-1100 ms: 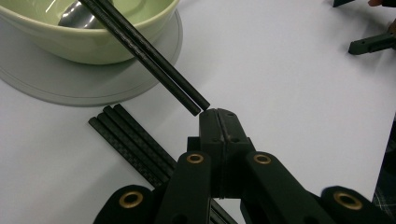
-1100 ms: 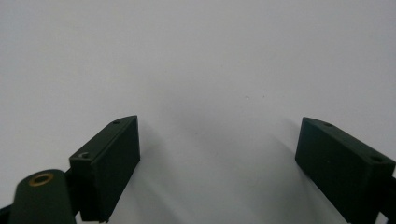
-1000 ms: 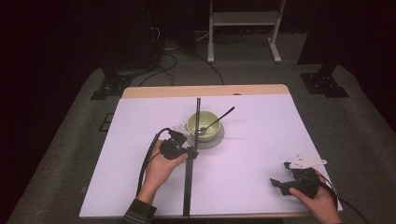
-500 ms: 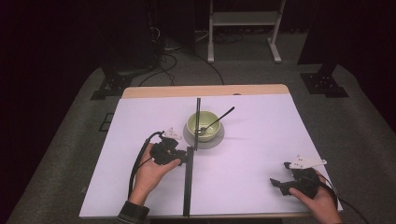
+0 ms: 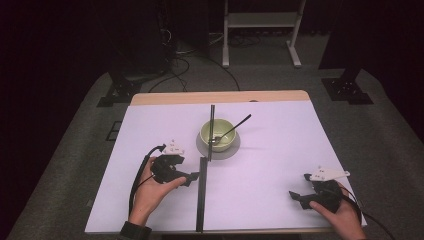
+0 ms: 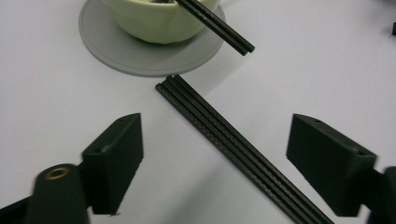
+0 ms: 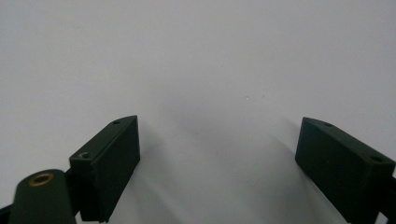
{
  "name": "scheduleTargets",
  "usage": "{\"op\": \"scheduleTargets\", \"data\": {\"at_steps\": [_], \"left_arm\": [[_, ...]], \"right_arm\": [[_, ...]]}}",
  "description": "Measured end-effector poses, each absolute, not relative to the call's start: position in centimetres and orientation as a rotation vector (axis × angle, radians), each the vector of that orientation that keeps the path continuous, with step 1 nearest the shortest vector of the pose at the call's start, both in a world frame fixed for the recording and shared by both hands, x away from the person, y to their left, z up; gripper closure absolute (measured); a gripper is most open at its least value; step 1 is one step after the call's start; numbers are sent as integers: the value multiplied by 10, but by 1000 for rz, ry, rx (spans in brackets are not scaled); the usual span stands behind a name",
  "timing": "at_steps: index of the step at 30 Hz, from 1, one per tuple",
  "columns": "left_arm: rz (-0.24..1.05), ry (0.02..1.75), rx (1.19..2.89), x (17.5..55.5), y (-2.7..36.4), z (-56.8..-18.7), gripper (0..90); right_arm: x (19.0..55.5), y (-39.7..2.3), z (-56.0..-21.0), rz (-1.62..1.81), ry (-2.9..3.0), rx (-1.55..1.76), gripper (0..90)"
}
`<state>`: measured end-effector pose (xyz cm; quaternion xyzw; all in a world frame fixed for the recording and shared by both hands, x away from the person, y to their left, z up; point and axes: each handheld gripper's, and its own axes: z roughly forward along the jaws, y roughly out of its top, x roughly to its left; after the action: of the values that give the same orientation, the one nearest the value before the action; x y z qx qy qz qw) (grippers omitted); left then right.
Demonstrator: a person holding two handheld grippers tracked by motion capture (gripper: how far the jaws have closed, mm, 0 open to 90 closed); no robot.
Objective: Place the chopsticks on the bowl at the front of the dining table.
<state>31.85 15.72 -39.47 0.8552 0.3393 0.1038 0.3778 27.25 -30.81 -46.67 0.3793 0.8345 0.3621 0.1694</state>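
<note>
Pale green bowl [image 5: 216, 134] on grey saucer [image 5: 232, 149]; black ribbed strips [image 6: 236, 149]; white tabletop [image 5: 280, 150], wood edge @ 12 o'clock.

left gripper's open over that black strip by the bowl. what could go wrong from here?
1. The black strip lies flat and thin on the table; the open left gripper may close over it and slip.
2. Its far end nearly touches the grey saucer under the green bowl; dragging it could nudge both, and the spoon propped inside.
</note>
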Motion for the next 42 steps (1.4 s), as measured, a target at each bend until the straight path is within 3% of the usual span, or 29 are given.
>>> {"op": "scheduleTargets", "data": {"at_steps": [1, 9, 13, 42], "left_arm": [[267, 868, 2173, 318, 159, -394, 101], [383, 882, 2128, 310, 174, -396, 101], [400, 909, 2114, 306, 182, -400, 13], [515, 1031, 2113, 279, 228, -435, 13]], "right_arm": [[272, -308, -467, 1028, 2372, 1077, 123], [272, -308, -467, 1029, 2371, 1077, 123], [272, -308, -467, 1029, 2371, 1077, 123], [273, -308, -467, 1029, 2373, 1079, 123]]}}
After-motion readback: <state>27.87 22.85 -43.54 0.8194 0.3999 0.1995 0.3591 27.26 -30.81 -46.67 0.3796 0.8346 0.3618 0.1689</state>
